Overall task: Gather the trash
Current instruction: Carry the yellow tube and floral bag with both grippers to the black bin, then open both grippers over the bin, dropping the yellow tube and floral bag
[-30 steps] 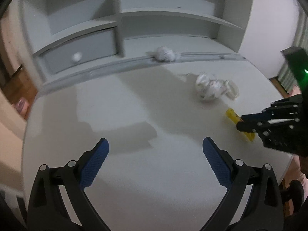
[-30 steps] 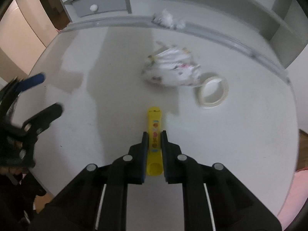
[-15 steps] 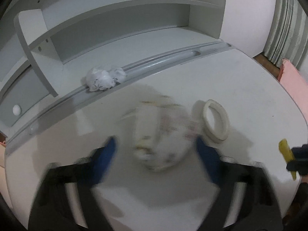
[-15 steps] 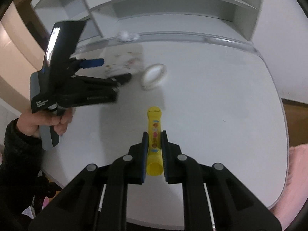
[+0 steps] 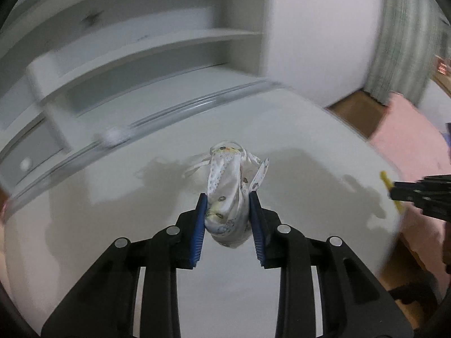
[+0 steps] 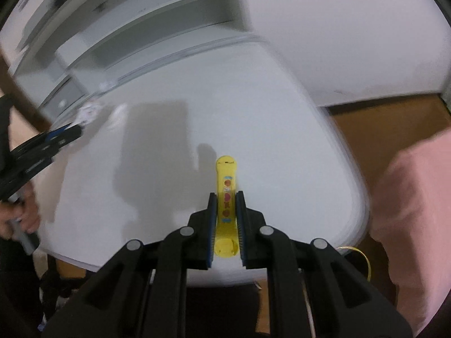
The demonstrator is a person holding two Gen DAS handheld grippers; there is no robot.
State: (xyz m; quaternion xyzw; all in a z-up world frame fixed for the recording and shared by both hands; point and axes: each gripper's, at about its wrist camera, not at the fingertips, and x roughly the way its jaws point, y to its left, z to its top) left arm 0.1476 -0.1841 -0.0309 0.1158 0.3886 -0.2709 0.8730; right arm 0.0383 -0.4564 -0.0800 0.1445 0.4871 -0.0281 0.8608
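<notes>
Left gripper [image 5: 227, 219] is closing its blue pads [image 5: 199, 231] on the crumpled printed wrapper [image 5: 229, 197], squeezed between them and lifted over the white desk [image 5: 112, 225]. Right gripper [image 6: 225, 219] holds narrow, clamped on the yellow tube [image 6: 226, 194], which sticks out toward twelve o'clock. A paper wad [image 5: 114, 138] sits in the desk's rear groove at ten o'clock of the wrapper.

We see a crumpled white wrapper [image 5: 227, 197] with small printed figures, bunched and squeezed between the closing left tongs [image 5: 227, 219], lifted above the white surface [image 5: 112, 225]. A yellow stick-shaped piece [image 6: 226, 197] with red marks lies lengthwise in the clamped right tongs [image 6: 226, 219], over the surface's near edge.
</notes>
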